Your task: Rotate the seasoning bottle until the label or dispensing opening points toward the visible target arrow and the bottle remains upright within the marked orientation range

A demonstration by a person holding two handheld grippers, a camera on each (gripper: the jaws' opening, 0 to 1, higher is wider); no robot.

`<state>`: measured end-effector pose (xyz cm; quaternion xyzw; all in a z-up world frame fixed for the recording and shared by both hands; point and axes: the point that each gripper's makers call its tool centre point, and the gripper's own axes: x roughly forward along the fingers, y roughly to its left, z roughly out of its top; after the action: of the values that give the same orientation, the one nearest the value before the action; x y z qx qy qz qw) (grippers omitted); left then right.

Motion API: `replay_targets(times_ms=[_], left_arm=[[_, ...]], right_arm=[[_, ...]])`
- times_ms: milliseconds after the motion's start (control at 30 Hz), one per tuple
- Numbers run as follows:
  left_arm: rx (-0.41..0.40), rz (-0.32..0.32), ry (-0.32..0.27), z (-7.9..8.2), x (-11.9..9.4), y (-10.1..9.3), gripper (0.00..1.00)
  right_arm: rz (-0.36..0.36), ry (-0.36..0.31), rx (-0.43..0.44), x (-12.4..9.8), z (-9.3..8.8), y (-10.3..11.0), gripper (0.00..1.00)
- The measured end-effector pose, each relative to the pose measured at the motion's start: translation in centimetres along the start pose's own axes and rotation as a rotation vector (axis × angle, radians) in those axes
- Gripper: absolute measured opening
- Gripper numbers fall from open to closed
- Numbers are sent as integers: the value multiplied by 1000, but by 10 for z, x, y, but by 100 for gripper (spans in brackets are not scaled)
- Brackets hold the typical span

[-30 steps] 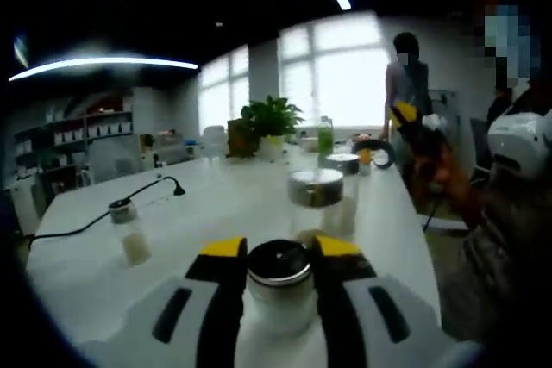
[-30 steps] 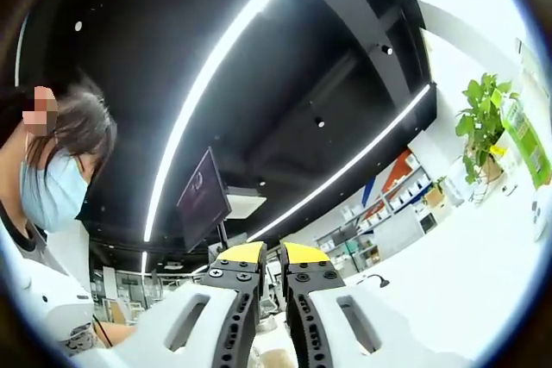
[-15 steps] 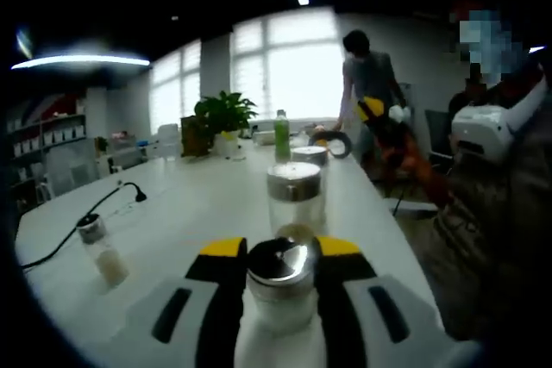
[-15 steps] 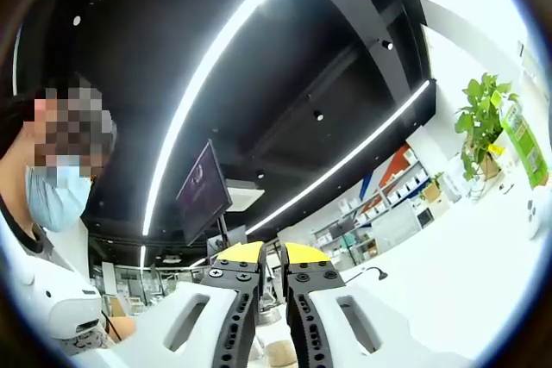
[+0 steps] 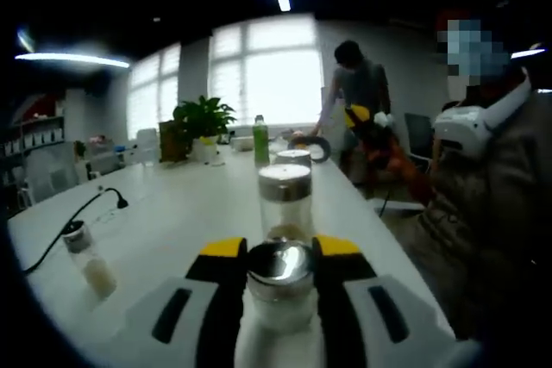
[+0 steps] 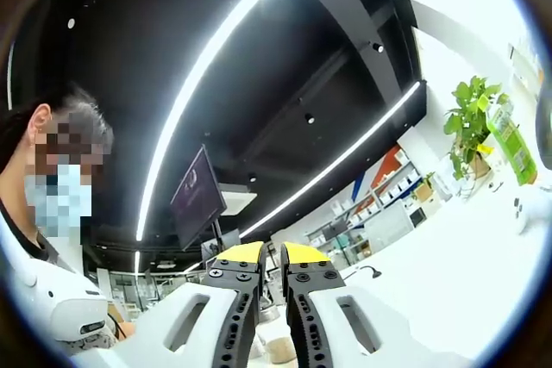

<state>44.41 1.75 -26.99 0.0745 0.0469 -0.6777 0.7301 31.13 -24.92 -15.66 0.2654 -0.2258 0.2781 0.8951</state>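
Seasoning bottle (image 5: 280, 286) with shiny metal cap, upright on a white table (image 5: 181, 213), clamped between the left gripper (image 5: 280, 252) jaws, two taller glass jars (image 5: 285, 200) just behind, right gripper (image 6: 269, 254) raised toward the ceiling, jaws nearly together, empty.

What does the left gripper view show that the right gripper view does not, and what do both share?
Left gripper view: the left gripper shut on a seasoning bottle, with a taller jar just beyond.

Right gripper view: the right gripper, jaws nearly closed and tilted toward the ceiling, and a hanging monitor.

Both: the white table, potted plant and green bottle.
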Motion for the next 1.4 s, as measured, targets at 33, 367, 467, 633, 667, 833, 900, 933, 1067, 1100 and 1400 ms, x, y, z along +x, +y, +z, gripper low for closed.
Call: replay_targets(times_ms=[33, 367, 467, 633, 667, 833, 900, 933, 1067, 1100, 1400], left_arm=[[0, -2, 2, 0, 0, 0, 31], [-62, 142, -100, 24, -10, 13, 53], [-3, 266, -101, 31, -19, 16, 50], [-69, 410, -140, 37, -29, 13, 52], [-69, 437, -160, 40, -32, 15, 53], [-119, 586, -161, 34, -45, 26, 56], [-91, 642, -112, 26, -45, 25, 56], [-69, 653, -103, 26, -43, 23, 56], [-111, 628, -146, 27, -28, 12, 50], [-126, 629, -154, 27, -27, 11, 50], [-159, 690, -163, 17, -21, 16, 47]], right_arm=[[-2, -3, -2, 0, 1, 0, 5], [-8, -6, -10, -1, 1, 0, 6], [-12, 4, -5, 0, -3, -1, 6], [-12, 9, 6, 1, -6, -2, 6], [-12, 9, 6, 1, -6, -2, 6], [-15, 1, 0, -1, -3, 1, 6], [-18, -5, -1, -1, -1, 0, 6], [-19, -7, -3, -2, -1, 0, 6], [-13, 5, -16, -1, -4, 1, 6], [-14, 6, -19, 0, -4, 2, 6], [-27, 0, -14, -2, -2, -5, 6]])
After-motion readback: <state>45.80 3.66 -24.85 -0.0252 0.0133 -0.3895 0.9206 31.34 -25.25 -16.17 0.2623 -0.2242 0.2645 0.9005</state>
